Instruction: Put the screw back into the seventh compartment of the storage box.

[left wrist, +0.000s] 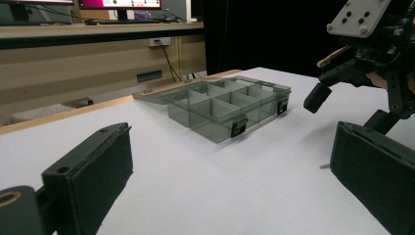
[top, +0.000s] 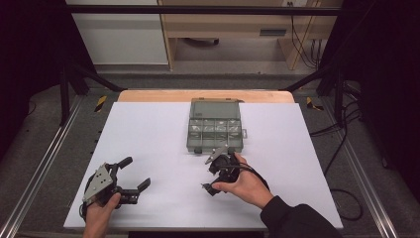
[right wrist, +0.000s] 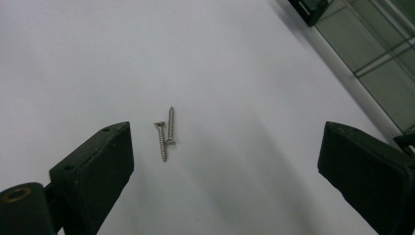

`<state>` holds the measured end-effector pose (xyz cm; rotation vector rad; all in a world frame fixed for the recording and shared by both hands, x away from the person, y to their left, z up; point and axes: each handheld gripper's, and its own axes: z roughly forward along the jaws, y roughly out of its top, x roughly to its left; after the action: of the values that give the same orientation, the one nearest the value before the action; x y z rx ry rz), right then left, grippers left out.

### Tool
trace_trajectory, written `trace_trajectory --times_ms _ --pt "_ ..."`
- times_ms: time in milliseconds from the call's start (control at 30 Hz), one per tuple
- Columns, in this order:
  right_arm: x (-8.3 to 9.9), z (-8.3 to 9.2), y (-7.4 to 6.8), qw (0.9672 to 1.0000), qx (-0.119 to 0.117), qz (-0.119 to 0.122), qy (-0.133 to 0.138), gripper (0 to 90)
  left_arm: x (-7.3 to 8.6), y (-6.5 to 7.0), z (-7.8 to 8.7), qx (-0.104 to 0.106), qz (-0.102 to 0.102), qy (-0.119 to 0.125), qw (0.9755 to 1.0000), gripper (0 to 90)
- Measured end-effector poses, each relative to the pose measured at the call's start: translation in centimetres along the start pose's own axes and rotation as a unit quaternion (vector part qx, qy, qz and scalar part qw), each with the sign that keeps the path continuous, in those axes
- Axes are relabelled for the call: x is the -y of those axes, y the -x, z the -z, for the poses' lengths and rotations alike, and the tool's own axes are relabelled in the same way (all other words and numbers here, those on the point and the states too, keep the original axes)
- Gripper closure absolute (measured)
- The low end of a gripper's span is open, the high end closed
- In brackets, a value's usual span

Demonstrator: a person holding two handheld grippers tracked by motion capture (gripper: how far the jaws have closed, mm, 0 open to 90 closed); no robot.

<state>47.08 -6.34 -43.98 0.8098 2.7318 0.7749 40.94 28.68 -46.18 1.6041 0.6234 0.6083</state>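
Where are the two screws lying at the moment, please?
In the right gripper view, the two screws lie side by side on the white table, between the open right gripper's jaws, nearer its left jaw.

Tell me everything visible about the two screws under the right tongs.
The two screws are small, silvery and metallic-looking, with flat heads and threaded shanks tapering to points. They lie flat on the white table, side by side and head to tail, touching or nearly so. They sit between the wide-open jaws of the right tongs, nearer one jaw, with neither jaw touching them. The open compartment box stands apart from them.
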Motion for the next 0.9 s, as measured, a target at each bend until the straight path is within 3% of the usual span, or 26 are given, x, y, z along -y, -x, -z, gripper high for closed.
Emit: trace_trajectory --times_ms 533,600,633,667,867,900 --pt "-0.43 -0.61 -0.45 0.9999 -0.011 0.002 -0.011 9.7 0.01 0.06 -0.05 0.0 0.001 0.003 1.0 1.9" --pt "-0.47 -0.7 -0.49 0.9999 -0.012 0.002 -0.011 12.1 0.01 0.04 -0.03 0.0 -0.001 0.001 1.0 1.9" --pt "-0.54 -0.69 -0.69 0.9998 -0.015 -0.01 -0.012 14.1 0.01 0.04 -0.03 0.0 -0.001 0.001 1.0 1.9" --pt "-0.53 -0.72 -0.59 0.9999 -0.012 -0.002 -0.012 16.0 0.02 0.06 -0.06 0.0 0.001 0.002 1.0 1.9" --pt "-0.63 -0.62 -0.69 0.9998 -0.018 -0.002 -0.003 28.7 0.02 0.06 -0.06 0.0 0.002 0.002 1.0 1.9" --pt "-0.68 -0.59 -0.8 0.9998 -0.018 -0.001 0.001 34.9 0.02 0.06 -0.05 0.0 0.002 0.002 1.0 1.9"
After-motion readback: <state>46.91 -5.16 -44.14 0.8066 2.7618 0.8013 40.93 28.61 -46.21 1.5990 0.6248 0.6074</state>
